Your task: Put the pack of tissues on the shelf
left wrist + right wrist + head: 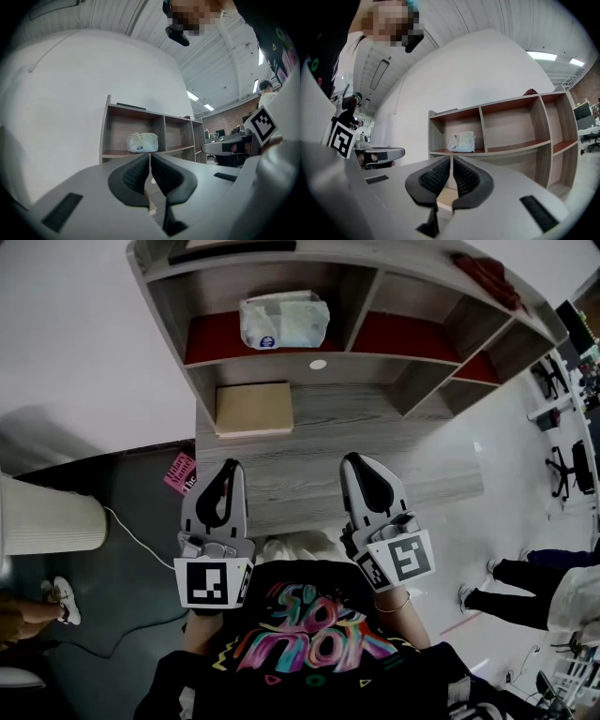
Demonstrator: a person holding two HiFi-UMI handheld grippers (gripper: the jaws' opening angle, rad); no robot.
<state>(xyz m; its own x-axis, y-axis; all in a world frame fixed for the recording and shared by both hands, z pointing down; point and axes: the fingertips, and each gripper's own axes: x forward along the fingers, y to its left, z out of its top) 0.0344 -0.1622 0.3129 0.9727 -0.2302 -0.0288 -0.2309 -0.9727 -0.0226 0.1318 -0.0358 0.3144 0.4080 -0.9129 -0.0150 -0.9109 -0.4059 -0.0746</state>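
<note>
Head view: L gripper (230, 467), R gripper (352, 460) shut, empty, at desk (300, 465) edge; tissue pack (284, 321) on shelf (272, 366).

tissues (283, 321): white, blue mark | shelf (375, 368): grey woodgrain, red boards | box (254, 409): tan | shirt (309, 634): black, rainbow print | card (179, 472): pink | floor (122, 563): dark grey | wall (75, 334): white

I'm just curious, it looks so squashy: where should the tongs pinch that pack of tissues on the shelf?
Probably the soft top of the pack of tissues, coming in level from the open front. It lies flat on the shelf with its right end close to the divider, so the top and front look easiest to reach.
</note>
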